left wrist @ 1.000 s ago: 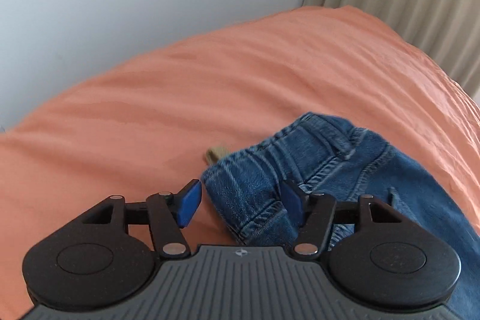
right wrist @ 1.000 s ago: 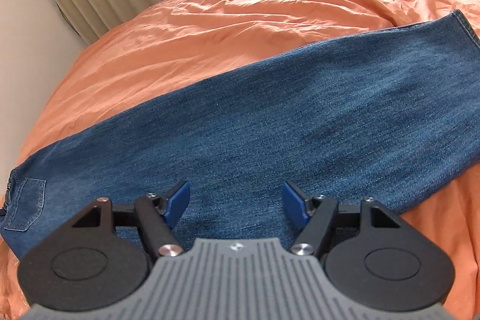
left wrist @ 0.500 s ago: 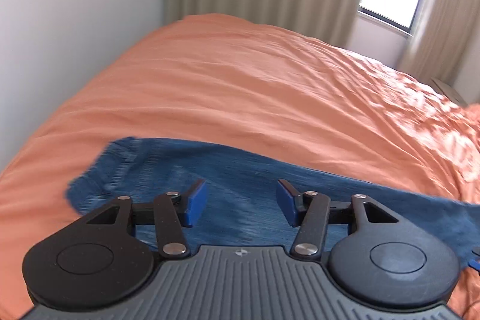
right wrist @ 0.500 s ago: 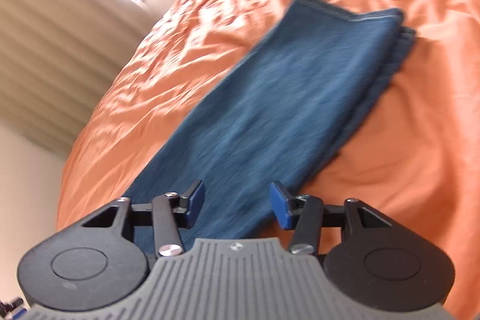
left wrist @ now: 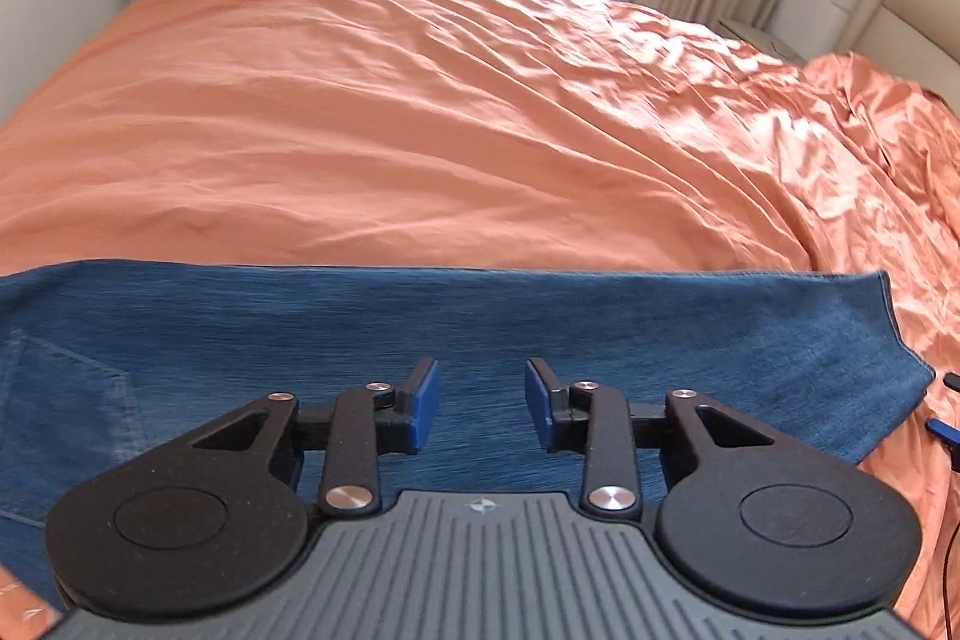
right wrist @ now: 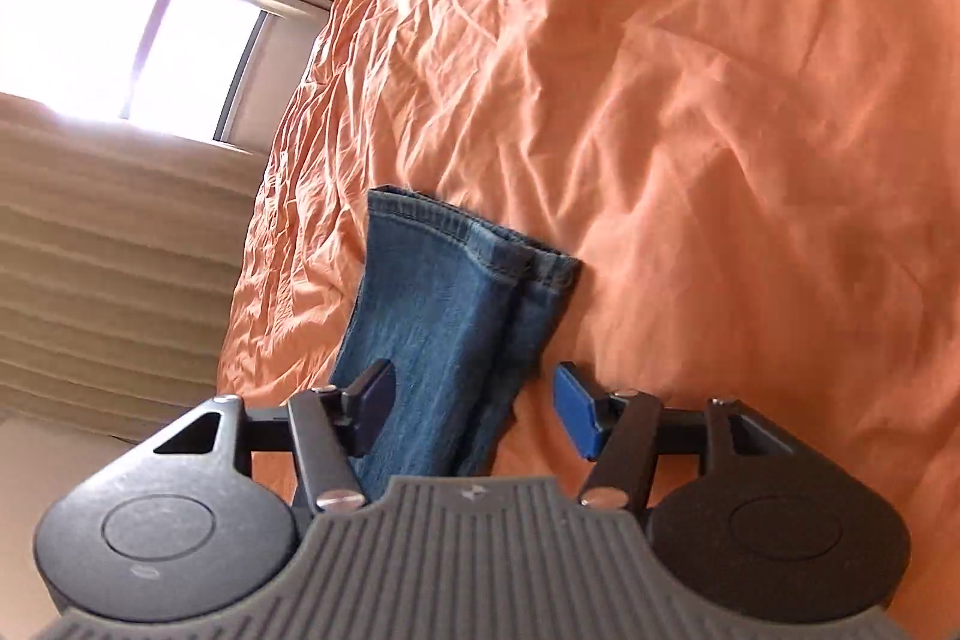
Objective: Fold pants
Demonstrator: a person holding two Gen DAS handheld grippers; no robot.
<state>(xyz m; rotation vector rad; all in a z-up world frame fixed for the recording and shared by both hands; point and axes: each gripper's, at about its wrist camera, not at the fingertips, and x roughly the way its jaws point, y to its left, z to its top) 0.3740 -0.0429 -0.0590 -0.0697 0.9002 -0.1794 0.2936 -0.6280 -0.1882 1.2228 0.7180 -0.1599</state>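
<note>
Both grippers have swung from waist toward hems: left gripper (left wrist: 480,403) closing empty over the pants (left wrist: 540,322), right gripper (right wrist: 474,409) opening empty, ready to fold.

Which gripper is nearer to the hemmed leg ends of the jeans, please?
Right. The right gripper hangs just short of the leg hems, jaws opening, nothing gripped. The left gripper is over the middle of the jeans, jaws closing on nothing, with the hems off to its right.
</note>
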